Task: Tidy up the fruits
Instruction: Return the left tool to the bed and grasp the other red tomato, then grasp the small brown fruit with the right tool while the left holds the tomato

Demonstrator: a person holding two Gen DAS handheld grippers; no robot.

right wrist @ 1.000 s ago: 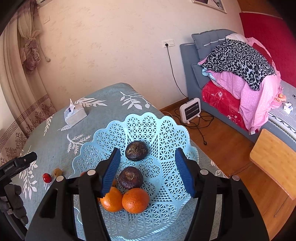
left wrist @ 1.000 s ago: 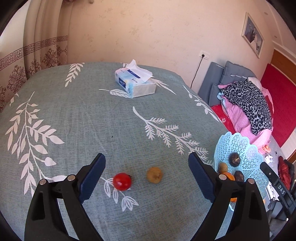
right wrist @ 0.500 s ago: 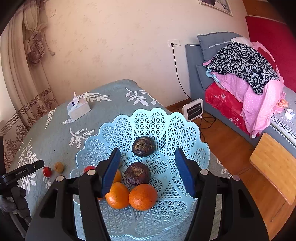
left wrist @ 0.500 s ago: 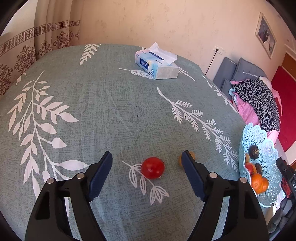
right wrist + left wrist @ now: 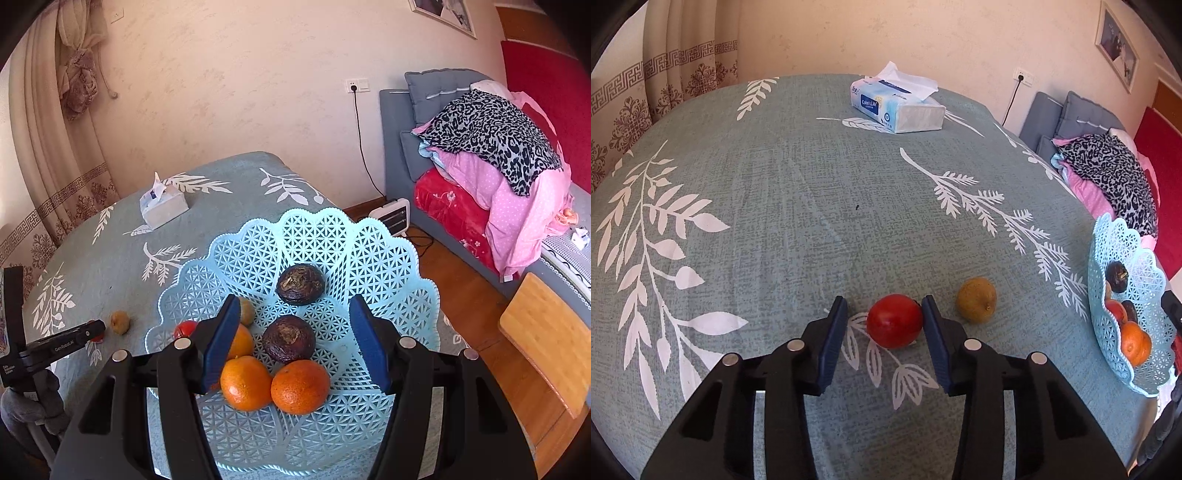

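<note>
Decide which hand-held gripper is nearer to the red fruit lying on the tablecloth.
Left. The left hand-held gripper has just been closing around the red fruit, which sits between its fingers. The right hand-held gripper hovers open over the blue basket, away from it.

On my bench (image 5: 783,206), a tissue box (image 5: 897,107) sits at twelve o'clock. A patterned curtain (image 5: 665,66) hangs at ten o'clock. At two o'clock I see a sofa (image 5: 399,122) piled with a leopard-print blanket (image 5: 495,129), a small heater (image 5: 393,219) below.
</note>
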